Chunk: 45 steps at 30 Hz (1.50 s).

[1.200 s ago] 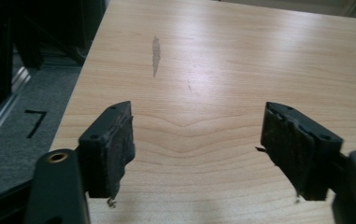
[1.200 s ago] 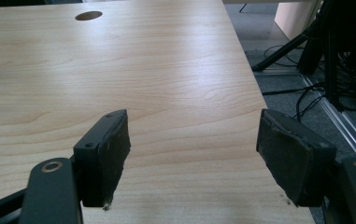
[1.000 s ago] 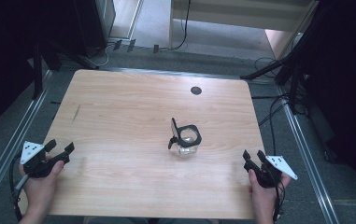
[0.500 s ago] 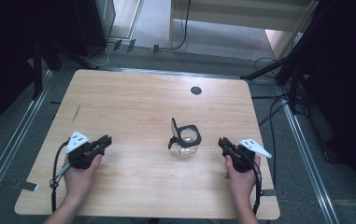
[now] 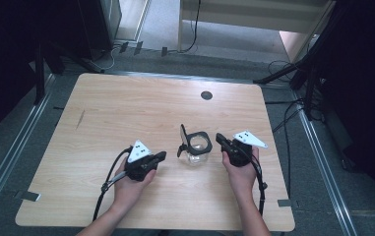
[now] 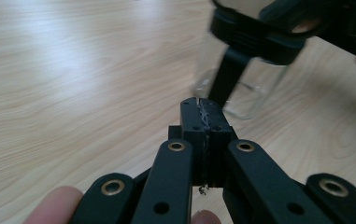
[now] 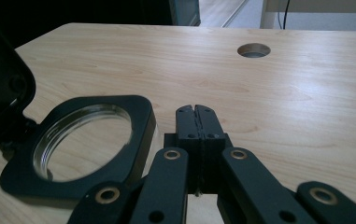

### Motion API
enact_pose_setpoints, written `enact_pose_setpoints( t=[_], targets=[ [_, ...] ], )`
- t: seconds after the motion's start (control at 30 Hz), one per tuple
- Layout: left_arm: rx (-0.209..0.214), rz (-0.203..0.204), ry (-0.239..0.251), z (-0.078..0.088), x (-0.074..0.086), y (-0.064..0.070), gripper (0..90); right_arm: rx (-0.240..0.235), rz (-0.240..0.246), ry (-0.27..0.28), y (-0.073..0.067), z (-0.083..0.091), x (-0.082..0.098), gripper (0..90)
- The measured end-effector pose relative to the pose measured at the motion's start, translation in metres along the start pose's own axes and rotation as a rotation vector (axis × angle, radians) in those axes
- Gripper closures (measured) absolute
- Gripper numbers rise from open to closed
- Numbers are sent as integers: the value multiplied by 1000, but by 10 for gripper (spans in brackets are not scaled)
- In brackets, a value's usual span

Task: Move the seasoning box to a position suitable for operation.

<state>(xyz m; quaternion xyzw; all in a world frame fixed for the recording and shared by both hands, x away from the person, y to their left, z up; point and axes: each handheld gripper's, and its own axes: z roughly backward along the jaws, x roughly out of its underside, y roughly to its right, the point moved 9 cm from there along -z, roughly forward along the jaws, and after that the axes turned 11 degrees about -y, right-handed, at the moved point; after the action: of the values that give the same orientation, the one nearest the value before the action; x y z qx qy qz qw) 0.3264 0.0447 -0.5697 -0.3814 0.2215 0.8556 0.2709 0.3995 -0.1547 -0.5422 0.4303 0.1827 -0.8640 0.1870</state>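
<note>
Two grippers, left gripper (image 5: 161, 155) and right gripper (image 5: 220, 137), fingers pressed together, flanking glass jar (image 5: 196, 149) on tabletop (image 5: 126, 108)

Light wood table (image 5: 126, 113), round grommet hole (image 5: 206, 95) near far edge; lidded glass jar (image 5: 195, 147) standing mid-table

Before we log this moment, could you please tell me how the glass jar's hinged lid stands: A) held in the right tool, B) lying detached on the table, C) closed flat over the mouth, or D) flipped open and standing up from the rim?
D: the black lid stands up from one side of the glass jar, whose round mouth is open, while the right tool sits shut beside it, holding nothing.
</note>
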Motion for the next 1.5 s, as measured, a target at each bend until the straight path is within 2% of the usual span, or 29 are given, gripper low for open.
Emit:
enact_pose_setpoints(
  t=[0.07, 0.13, 0.17, 0.2, 0.23, 0.43, 0.47, 0.5, 0.6, 0.73, 0.83, 0.93, 1.03, 1.07, 1.13, 1.27, 1.3, 1.43, 1.5],
  targets=[
    [25, -22, -3, -7, -1, 11, 900, -6, -6, -9, 1, -6, -4, 900],
    [13, -52, -12, -12, -1, 16, 900, -11, -12, -16, 2, -12, -8, 900],
    [13, -52, -12, -12, -1, 16, 900, -11, -12, -16, 2, -12, -8, 900],
    [9, -70, -15, -18, -3, 21, 900, -25, -31, -18, 3, -18, -11, 900],
    [12, -72, -20, -20, -3, 21, 900, -39, -41, -23, 3, -22, -13, 900],
    [24, -50, -25, -31, -10, 22, 898, -95, -17, -41, -4, -35, -17, 900],
    [21, -41, -26, -32, -12, 20, 900, -141, 3, -47, -10, -38, -18, 900],
    [17, -32, -21, -32, -13, 18, 895, -134, 18, -55, -10, -39, -16, 900],
    [10, -20, -9, -30, -16, 10, 889, -163, 22, -64, -12, -37, -14, 900],
    [-32, -22, -2, -28, -17, -1, 880, -170, 39, -62, -15, -31, -9, 900],
    [-37, -1, 1, -28, -18, -6, 881, -168, 43, -67, -17, -28, -7, 900],
    [-40, 27, 1, -29, -20, -16, 883, -173, 55, -74, -25, -19, 2, 900],
    [-56, 33, 14, -29, -22, -21, 883, -176, 61, -68, -31, -13, 6, 900],
    [-78, 31, 18, -28, -24, -27, 883, -179, 58, -68, -33, -12, 8, 900],
    [-88, 34, 21, -25, -23, -30, 884, -191, 66, -68, -39, -8, 12, 900],
    [-95, 36, 43, -14, -21, -30, 891, -218, 74, -68, -51, -3, 20, 900],
    [-99, 30, 52, -5, -17, -25, 892, -218, 83, -68, -53, -3, 22, 900],
    [-86, 33, 40, 6, -9, -18, 889, -212, 78, -70, -59, -3, 26, 900],
    [-62, 44, 29, 11, -1, -12, 886, -205, 73, -72, -64, -3, 29, 900]
  ],
)
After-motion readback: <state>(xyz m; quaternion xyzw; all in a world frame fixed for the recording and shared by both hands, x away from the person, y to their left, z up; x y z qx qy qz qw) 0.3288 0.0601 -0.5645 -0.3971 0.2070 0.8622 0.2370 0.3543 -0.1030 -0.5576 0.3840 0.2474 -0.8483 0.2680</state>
